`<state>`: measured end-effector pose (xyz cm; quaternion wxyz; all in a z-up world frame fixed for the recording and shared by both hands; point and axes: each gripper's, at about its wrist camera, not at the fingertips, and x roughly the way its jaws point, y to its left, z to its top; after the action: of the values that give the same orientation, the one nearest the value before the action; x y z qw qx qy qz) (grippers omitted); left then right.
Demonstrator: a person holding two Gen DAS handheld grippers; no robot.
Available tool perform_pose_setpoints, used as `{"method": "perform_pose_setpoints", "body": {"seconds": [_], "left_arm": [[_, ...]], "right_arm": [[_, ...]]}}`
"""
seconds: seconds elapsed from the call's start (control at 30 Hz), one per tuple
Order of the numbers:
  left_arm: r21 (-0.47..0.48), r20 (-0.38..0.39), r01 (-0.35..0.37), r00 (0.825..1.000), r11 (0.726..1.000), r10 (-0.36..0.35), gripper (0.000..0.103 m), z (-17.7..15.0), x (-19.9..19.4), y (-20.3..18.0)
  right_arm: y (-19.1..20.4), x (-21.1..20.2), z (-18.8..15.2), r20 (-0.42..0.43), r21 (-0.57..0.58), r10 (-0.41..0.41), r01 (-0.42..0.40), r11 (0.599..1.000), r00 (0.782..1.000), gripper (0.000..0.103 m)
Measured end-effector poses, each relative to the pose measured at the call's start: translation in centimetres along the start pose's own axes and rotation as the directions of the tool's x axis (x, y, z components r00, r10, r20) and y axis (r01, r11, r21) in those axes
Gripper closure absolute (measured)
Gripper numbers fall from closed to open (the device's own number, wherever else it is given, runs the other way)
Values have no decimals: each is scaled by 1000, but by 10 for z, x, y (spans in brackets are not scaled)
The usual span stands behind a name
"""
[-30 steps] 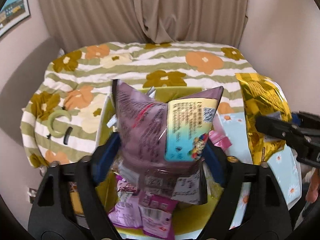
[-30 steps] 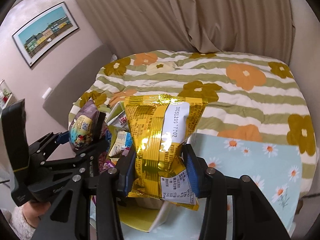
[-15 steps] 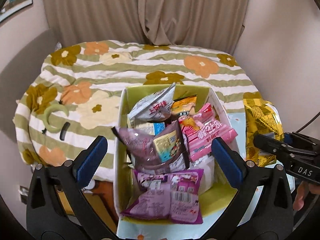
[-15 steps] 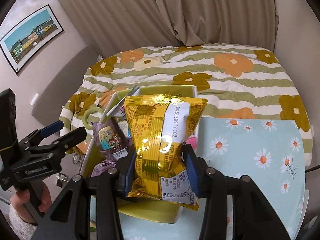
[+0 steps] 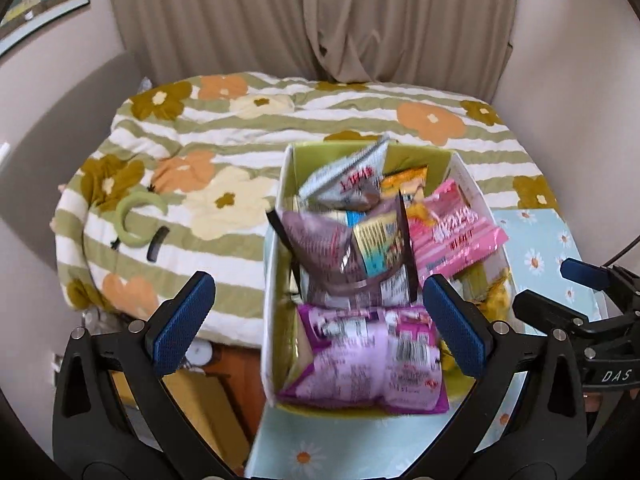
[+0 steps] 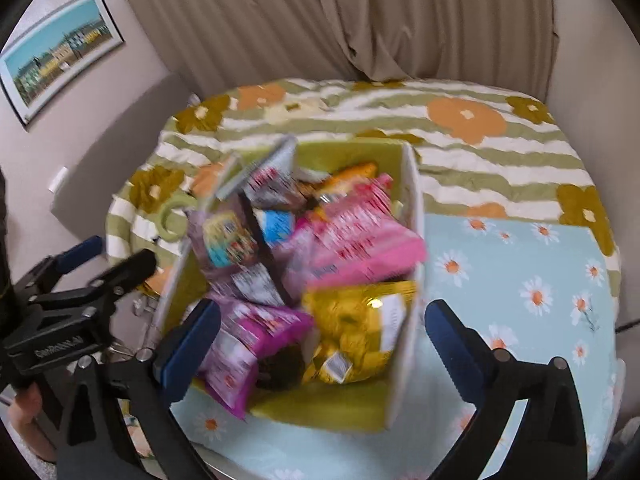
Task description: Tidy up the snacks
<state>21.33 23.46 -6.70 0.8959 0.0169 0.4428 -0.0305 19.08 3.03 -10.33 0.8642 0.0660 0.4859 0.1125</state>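
A white box with green lining (image 5: 276,240) (image 6: 412,208) stands on the daisy cloth, full of snack bags. My left gripper (image 5: 317,280) is open above the box's near end, over a magenta bag (image 5: 360,356), and holds nothing. The brown-purple bag (image 5: 320,248) lies loose in the middle of the box. My right gripper (image 6: 323,306) has its jaws opening. The gold bag (image 6: 352,328) lies free in the box's near right corner below them. A pink bag (image 6: 360,240) and a silver bag (image 5: 348,180) sit further back.
The light blue daisy cloth (image 6: 520,272) extends to the right of the box. Behind it lies a bed with a striped floral quilt (image 5: 240,128), with a green ring (image 5: 134,220) on it. Curtains and a framed picture (image 6: 60,56) are on the walls.
The left gripper opened and dropped the brown-purple bag into the box. The right gripper carried the gold bag over the box, then opened, and the bag fell into the near right corner.
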Motion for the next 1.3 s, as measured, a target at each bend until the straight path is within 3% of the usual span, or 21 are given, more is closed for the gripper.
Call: {"method": "perform_pose_setpoints", "body": {"seconds": [0.13,0.3,0.43,0.53,0.83,0.97,1.17,1.3], "left_arm": [[-33,-19,3,1000,999,-3,0,-16,-6,-10],[-29,2,1,1000,1000,-1,0,-27,-30,-26],[-24,77,-2,997,1000,4,0,-32,-71,-42],[-9,131,17,991,1000,-15,0,-36,-105,-55],[26,240,26,970,999,-31,0,-71,-174,-89],[31,273,76,959,997,-81,0,-90,-192,-100],[53,285,85,954,995,-97,0,-107,-202,-118],[67,292,86,951,994,-102,0,-110,-206,-125]], "right_arm": [[-10,-7,-11,-19,0,21,-21,1000,1000,1],[-16,-33,-21,24,-13,27,-27,1000,999,1],[-20,-66,-29,75,-24,24,-22,999,997,1],[-23,-100,-35,136,-39,-20,26,999,990,1],[-49,-190,-78,265,23,-213,215,976,940,1],[-57,-210,-100,289,36,-285,287,957,914,1],[-64,-228,-125,314,45,-334,338,940,889,1],[-68,-234,-130,325,51,-335,337,940,884,1]]}}
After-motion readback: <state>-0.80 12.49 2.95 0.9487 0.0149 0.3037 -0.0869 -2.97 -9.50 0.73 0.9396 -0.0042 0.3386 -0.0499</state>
